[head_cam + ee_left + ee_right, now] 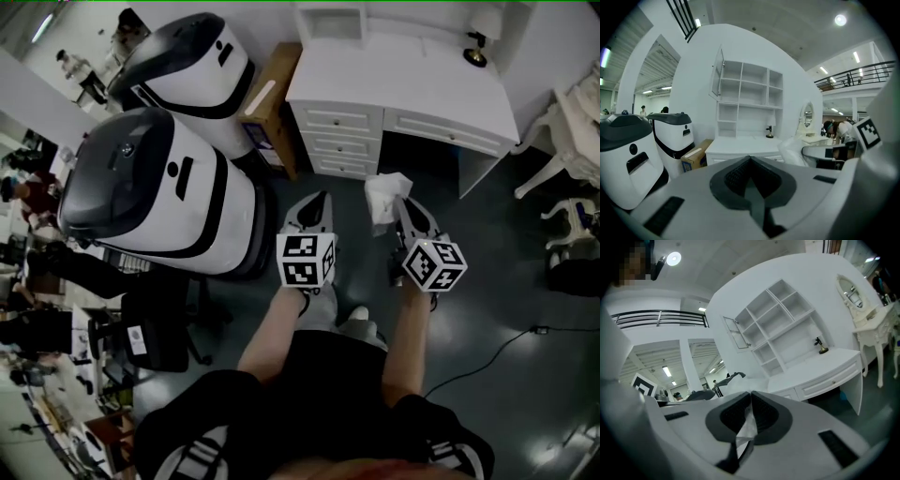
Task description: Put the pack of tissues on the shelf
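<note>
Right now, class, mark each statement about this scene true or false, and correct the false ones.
1. The right gripper has its jaws shut on the pack of tissues. True.
2. The pack of tissues lies on the shelf. False: the right gripper holds it in front of the desk.
3. The left gripper has its jaws shut on nothing. True.
4. The cardboard box stands at the desk's right end. False: in the head view it stands at the left end, beside a white machine.

Two white-and-black machines beside a cardboard box; white chair far right.
</note>
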Available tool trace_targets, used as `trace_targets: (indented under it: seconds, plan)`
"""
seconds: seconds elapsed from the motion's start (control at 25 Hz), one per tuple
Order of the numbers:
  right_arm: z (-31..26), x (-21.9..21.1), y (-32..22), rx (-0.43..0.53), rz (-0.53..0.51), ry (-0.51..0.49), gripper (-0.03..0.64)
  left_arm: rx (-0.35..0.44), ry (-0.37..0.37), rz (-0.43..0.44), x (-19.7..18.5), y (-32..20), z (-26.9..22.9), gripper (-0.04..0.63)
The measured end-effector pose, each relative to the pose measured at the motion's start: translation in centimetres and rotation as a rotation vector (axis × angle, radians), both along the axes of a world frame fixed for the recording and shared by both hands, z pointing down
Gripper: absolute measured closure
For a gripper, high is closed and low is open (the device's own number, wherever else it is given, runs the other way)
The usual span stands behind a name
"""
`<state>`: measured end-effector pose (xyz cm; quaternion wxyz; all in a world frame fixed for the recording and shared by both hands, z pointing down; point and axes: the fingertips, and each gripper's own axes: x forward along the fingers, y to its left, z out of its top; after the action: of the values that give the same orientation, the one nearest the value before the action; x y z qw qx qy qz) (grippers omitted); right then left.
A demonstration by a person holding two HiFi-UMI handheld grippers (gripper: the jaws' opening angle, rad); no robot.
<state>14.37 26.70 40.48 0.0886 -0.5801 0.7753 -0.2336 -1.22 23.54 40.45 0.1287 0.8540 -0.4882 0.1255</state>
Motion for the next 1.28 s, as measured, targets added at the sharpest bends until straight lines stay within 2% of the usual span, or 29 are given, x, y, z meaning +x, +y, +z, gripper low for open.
trace_targets:
  seconds: [0.2,0.36,0.52,0.64,0.84,1.08,1.28]
  plan:
    - [1.5,-0.2,-3.3,-0.027,0.024,-0.017,0.597,-0.02,-0.032,-0.034,-2.8,-2.4,1.1,0.584]
    - [2.5,-4.3,-6.1,-0.047,-0.037,0.002,0.596,-0.042,-0.037,-0.085,-5.7,-5.1,2.0,0.585]
    - [3.7,-8.2,-8.8,-0.065,-0.113,0.015,0.595,-0.069,-0.028,-0.093,-6.7,-7.7,3.5,0.584]
    - [4.2,-9.2,-11.3,-0.084,-0.115,0.031,0.596,-0.087,0.0,-0.089,-7.5,-10.1,4.2,0.584]
    - [3.0,-13.1,-16.3,-0.08,-0.14,0.097,0.596,-0.073,0.022,-0.158,-12.3,-15.5,3.9,0.584]
    - [0.9,-16.7,-20.0,-0.038,-0.183,0.147,0.596,-0.049,0.098,-0.139,-13.4,-20.4,2.9,0.584]
    - [1.5,-18.3,-21.9,-0.054,-0.176,0.18,0.596,-0.05,0.111,-0.103,-15.2,-22.6,2.8,0.584]
